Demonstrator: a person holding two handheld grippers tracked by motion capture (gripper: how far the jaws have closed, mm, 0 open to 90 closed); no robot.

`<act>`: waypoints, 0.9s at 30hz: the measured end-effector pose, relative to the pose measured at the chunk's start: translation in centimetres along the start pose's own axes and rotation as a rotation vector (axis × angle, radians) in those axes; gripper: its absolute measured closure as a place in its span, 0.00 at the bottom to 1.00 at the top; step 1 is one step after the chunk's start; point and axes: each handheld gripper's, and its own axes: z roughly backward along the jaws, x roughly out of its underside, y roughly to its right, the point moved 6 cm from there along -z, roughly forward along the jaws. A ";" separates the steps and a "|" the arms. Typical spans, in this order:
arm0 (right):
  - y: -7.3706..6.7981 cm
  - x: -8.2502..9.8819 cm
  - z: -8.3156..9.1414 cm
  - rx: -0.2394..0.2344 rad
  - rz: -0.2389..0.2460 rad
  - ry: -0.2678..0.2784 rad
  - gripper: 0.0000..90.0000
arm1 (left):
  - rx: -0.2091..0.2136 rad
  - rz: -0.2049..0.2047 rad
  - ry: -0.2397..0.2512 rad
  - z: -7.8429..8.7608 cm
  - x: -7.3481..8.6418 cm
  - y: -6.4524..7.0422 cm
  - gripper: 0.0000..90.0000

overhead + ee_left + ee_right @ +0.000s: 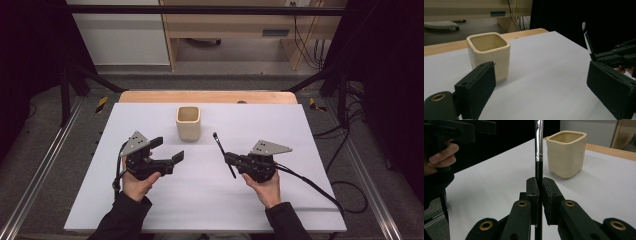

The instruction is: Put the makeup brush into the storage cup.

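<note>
High view showed a white board (200, 190) laid over a wooden table (207, 96), with the person's two forearms coming in from the bottom edge. At the centre-left of the frame the left hand (136, 180) held the left gripper (167, 151), whose jaws stood wide apart with nothing between them, pointing toward the right side of the picture. At the centre-right the right hand (262, 186) held the right gripper (228, 159), whose jaws were pressed together on a thin black brush (224, 154). The brush ran slantwise, its upper end toward the top of the frame and its lower end toward the bottom, and the jaws gripped it near the middle of its length. A cream square cup (188, 123) stood upright on the board in the upper middle of the frame, a little above the gap between the two grippers and apart from both.

Left gripper view put the cup (489, 54) in the upper left, standing just behind the left-hand pad (477, 88) without any contact I could confirm; the other pad (611, 88) sat far off at the lower right. The brush (587, 41) rose at the right edge with its pale tip uppermost.

Right gripper view showed the brush (538, 155) standing straight up through the middle of the frame, clamped between the two pads, with a silvery band higher on its shaft. The cup (566, 153) stood at the upper right, beyond the jaws.
</note>
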 end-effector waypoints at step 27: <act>-1.6 0.1 -1.0 -0.040 0.005 0.014 0.93 | 0.072 0.050 0.026 -2.2 -0.2 2.8 0.10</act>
